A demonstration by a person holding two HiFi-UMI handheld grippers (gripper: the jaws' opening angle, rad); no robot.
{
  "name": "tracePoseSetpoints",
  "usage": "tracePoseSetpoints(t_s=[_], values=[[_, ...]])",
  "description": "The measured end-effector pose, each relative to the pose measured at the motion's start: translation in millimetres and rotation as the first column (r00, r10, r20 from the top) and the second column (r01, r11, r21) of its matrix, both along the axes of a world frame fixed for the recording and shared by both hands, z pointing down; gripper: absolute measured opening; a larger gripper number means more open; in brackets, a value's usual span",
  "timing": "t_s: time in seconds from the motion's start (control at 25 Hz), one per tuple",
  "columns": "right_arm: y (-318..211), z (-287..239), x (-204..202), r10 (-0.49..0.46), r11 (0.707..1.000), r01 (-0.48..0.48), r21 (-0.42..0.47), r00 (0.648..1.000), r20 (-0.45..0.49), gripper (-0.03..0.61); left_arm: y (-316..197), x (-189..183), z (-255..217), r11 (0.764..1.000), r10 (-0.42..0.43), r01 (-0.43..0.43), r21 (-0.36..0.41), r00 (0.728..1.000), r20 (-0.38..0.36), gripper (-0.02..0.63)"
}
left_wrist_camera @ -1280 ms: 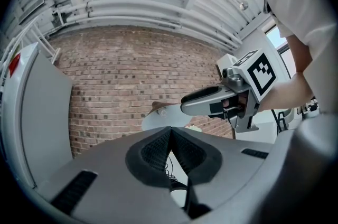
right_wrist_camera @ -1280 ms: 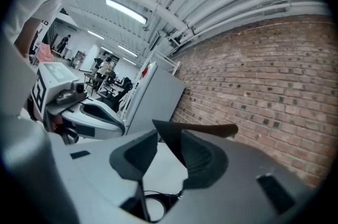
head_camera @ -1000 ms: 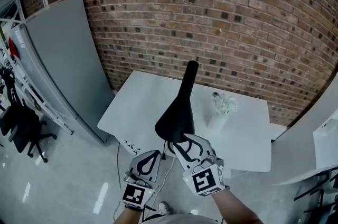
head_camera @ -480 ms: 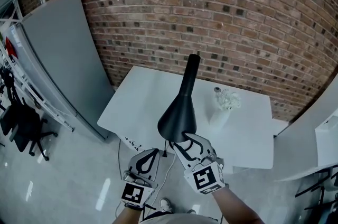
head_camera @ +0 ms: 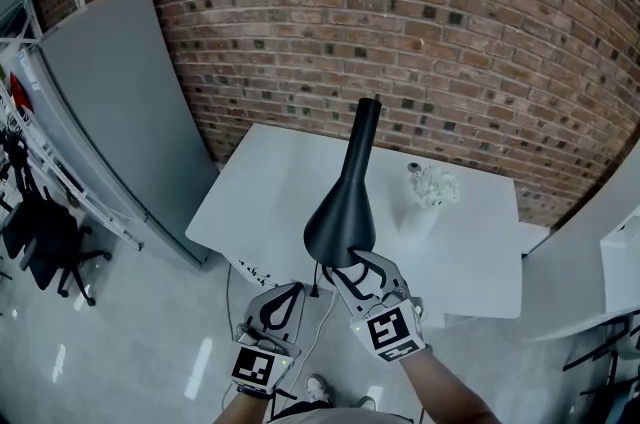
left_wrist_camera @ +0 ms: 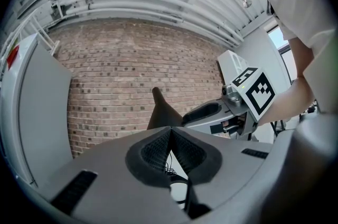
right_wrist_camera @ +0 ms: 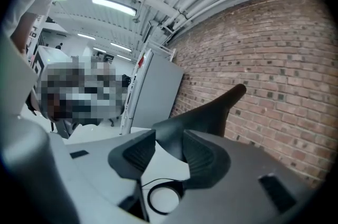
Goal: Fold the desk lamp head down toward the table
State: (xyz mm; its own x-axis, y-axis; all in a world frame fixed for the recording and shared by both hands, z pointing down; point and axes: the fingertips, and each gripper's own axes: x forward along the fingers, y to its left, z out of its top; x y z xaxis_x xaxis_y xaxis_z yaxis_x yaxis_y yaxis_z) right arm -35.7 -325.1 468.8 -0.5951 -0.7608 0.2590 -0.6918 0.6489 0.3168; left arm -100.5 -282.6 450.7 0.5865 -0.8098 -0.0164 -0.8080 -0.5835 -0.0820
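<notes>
- Overhead, from the head view, I see the black lamp head [head_camera: 342,217] raised above the white table [head_camera: 260,202], its wide end at my right gripper [head_camera: 352,264]. My left gripper [head_camera: 290,290] hangs lower, beside it.
- Left gripper view: my jaws are pressed together on nothing.
- Right gripper view: my jaws have just been opening and stand wide, with the lamp head [right_wrist_camera: 206,112] between them.

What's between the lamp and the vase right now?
Nothing but bare table lies between the lamp and the vase; the head view shows it.
</notes>
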Motion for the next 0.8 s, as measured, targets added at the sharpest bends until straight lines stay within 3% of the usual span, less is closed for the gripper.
tracePoseSetpoints(t_s=[0.8], values=[[-24.4,30.1,10.4,0.071,0.996,-0.069,-0.053,0.997,0.033,0.163,-12.9,0.1,15.7,0.999,0.030,-0.029,-0.037,0.999,0.012,0.008]])
